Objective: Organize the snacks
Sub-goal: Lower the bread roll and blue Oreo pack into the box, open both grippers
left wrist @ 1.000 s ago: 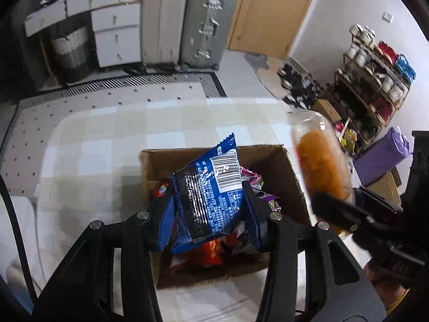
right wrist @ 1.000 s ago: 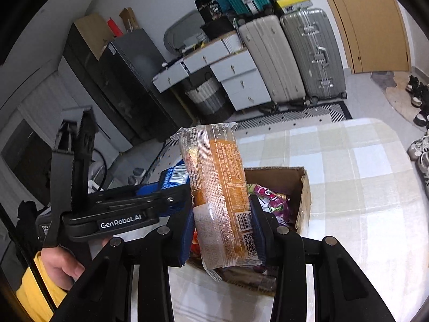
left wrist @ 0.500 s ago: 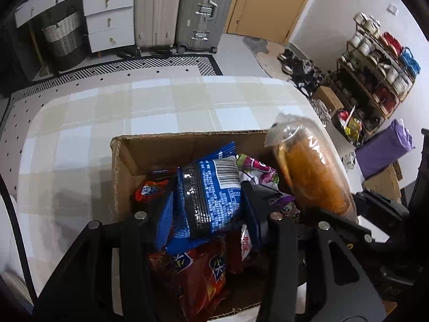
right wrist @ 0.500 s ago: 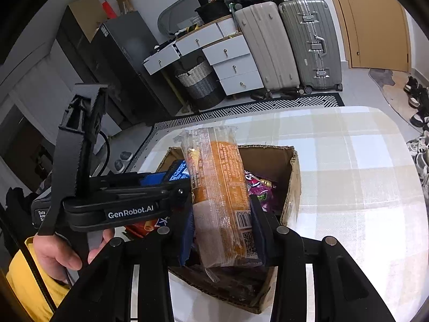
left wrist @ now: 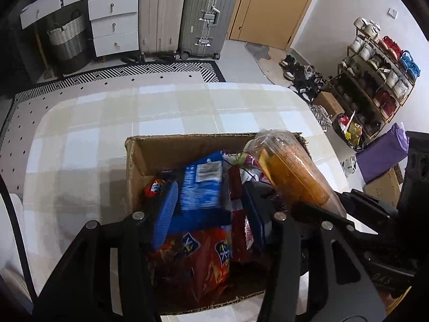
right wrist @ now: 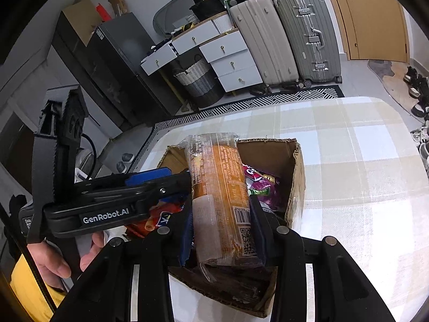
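An open cardboard box (left wrist: 187, 141) (right wrist: 295, 177) stands on the checked tablecloth and holds several snack packets. My left gripper (left wrist: 209, 196) reaches down into it, its jaws opening. A blue snack packet (left wrist: 201, 187) lies between its blue pads on a red packet (left wrist: 198, 263), and the pads no longer press on it. My right gripper (right wrist: 221, 222) is shut on a clear-wrapped orange bread packet (right wrist: 219, 182) (left wrist: 295, 177). It holds the packet upright over the right side of the box, above a purple packet (right wrist: 260, 185). A person's hand (right wrist: 53, 257) holds the left gripper's handle.
The checked tablecloth (left wrist: 93, 139) stretches beyond and beside the box. On the floor behind stand two suitcases (left wrist: 187, 13), white drawers (left wrist: 112, 24) and a woven basket (left wrist: 68, 40). A shoe rack (left wrist: 375, 80) and a purple bag (left wrist: 383, 155) are at the right.
Both grippers have come down. The left one has sunk into the box with the blue packet and its pads have parted from it. The orange packet now hangs lower over the box.
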A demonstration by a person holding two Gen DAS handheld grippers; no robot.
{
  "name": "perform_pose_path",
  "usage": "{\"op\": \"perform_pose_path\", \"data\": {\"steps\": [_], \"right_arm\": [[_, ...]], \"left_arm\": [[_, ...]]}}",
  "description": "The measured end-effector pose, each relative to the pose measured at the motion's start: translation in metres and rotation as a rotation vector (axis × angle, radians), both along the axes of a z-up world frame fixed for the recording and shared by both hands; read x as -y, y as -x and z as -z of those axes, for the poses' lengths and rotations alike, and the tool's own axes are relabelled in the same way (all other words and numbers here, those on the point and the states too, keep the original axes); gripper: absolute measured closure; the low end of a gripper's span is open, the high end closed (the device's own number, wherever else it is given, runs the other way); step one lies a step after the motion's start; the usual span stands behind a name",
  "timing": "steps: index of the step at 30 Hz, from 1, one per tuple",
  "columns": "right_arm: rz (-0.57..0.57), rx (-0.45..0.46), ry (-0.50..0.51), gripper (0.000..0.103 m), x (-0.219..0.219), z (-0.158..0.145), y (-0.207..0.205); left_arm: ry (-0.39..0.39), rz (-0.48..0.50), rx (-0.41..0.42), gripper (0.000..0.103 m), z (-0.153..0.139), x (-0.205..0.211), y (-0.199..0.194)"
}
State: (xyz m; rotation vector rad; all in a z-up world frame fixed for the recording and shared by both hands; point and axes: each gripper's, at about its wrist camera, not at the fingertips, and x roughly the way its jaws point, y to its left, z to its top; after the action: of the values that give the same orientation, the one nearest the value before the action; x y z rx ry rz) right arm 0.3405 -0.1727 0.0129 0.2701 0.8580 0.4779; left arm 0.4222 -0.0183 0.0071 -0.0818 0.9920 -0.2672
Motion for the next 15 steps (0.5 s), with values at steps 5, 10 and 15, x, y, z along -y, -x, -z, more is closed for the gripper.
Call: {"op": "perform_pose_path", "data": {"steps": [5,10,15], "right_arm": [[0.004,-0.008,-0.007,0.065,-0.002,0.002,0.000],[0.005,-0.023,0.003,0.065,-0.006,0.008,0.000],[0.023,-0.015,0.020,0.065,-0.004,0.009,0.002]], "left_arm": [[-0.024,-0.005,0.030,0.056,-0.008,-0.003,0.016],[-0.062,0.001,0.044,0.055,-0.008,0.001,0.024],[-0.066,0.002,0.030,0.055,-0.004,0.000,0.026]]}}
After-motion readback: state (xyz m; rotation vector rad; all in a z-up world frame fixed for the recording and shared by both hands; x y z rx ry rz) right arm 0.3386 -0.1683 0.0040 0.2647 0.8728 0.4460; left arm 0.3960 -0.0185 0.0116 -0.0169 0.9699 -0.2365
